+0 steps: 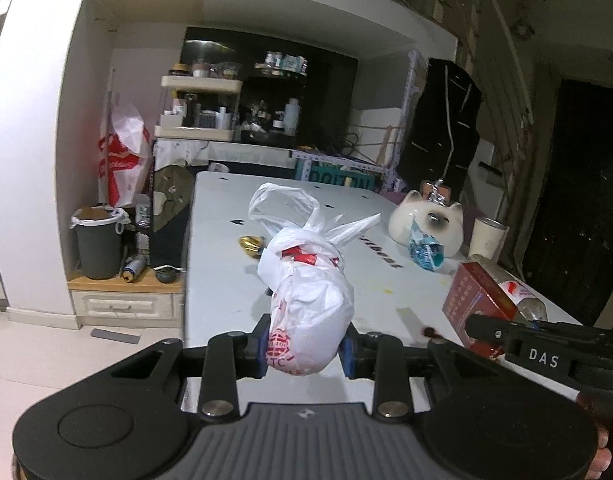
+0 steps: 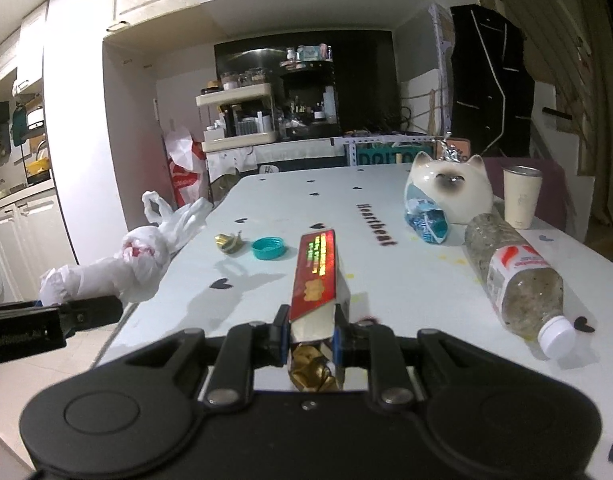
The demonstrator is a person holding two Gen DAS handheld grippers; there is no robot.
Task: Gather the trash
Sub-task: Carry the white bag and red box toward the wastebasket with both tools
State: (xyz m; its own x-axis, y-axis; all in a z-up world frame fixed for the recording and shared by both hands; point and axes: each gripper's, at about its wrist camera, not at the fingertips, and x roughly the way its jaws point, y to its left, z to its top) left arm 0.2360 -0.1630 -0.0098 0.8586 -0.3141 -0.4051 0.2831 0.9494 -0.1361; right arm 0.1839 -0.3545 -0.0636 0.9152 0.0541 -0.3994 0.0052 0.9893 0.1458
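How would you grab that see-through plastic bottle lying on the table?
Grip the clear plastic bottle across its labelled middle, coming down from above with the fingers on either long side. It lies flat on the white table, white cap toward the near edge; the body is round, so a cross-body pinch probably slips least.

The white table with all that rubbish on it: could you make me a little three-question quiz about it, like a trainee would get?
1. True or false: the left gripper is shut on the knotted white plastic bag.
2. What does the right gripper hold? A) the teal bottle cap B) the red carton C) the cream cup
3. Fill in: the clear plastic bottle lies on its ____ on the table.

Key: 1 true; 2 B; 3 side.
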